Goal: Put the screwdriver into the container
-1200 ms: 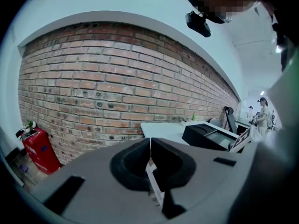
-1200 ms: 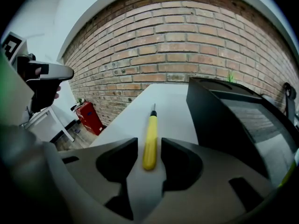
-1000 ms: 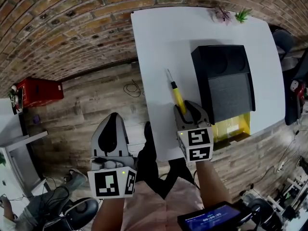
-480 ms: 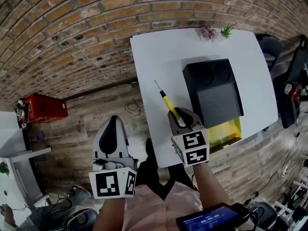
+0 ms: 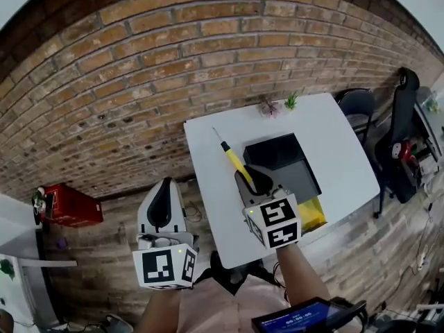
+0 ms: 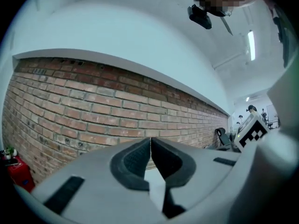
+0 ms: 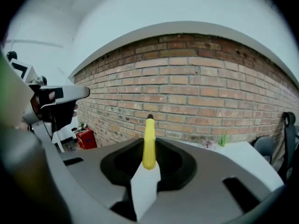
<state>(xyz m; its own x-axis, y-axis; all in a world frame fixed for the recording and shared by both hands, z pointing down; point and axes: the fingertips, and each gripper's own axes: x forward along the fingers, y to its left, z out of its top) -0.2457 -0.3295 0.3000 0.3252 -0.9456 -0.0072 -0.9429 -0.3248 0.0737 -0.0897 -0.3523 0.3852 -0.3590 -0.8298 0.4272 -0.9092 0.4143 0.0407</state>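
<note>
My right gripper (image 5: 251,179) is shut on a yellow-handled screwdriver (image 5: 233,159) and holds it lifted above the white table (image 5: 208,193). The metal shaft points away to the upper left. In the right gripper view the yellow handle (image 7: 149,143) stands clamped between the jaws of the right gripper (image 7: 149,161), pointing at the brick wall. The container (image 5: 277,157), a black box with a yellow tray part (image 5: 312,215), sits on the table just right of that gripper. My left gripper (image 5: 161,203) hangs left of the table over the floor; in its own view the left gripper (image 6: 150,160) is shut and empty.
A brick wall runs behind the table. Two small plants (image 5: 277,105) stand at the table's far edge. Dark chairs (image 5: 399,141) stand to the right, a red box (image 5: 66,205) lies on the wooden floor at the left, and a dark screen device (image 5: 305,318) sits near my body.
The right gripper closed on the screwdriver's handle and lifted it off the table. The head view pulled back and up, so the table looks smaller. The left gripper stayed put.
</note>
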